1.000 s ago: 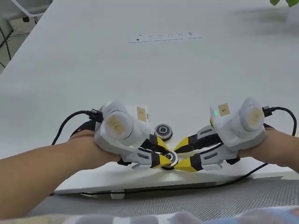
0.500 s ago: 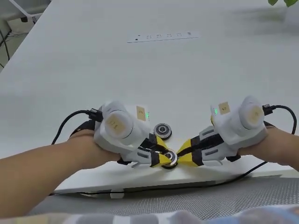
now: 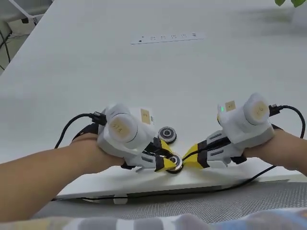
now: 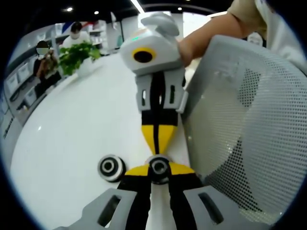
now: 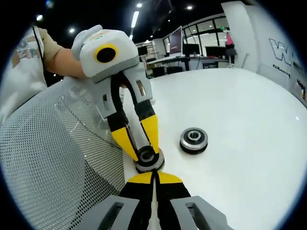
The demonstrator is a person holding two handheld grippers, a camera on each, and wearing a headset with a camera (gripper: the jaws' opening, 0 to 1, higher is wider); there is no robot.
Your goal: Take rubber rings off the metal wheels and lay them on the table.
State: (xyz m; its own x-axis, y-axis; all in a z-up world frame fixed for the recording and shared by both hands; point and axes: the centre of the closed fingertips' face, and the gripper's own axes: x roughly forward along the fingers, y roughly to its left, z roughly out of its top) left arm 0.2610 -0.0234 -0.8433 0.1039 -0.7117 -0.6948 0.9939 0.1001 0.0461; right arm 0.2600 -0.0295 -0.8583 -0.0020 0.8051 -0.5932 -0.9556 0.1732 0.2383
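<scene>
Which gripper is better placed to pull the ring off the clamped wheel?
Right gripper, probably: its shut tips sit at the rim of the wheel, while the left gripper clamps it steady.

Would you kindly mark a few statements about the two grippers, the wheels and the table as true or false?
1. The left gripper clamps the held wheel between its jaws. True.
2. The right gripper has its jaws wide open. False: they are closed together, with the tips at the held wheel's rim.
3. The second wheel lies flat on the table, clear of both grippers. True.
4. The power strip lies between the two grippers. False: it lies far across the table, well beyond them.
</scene>
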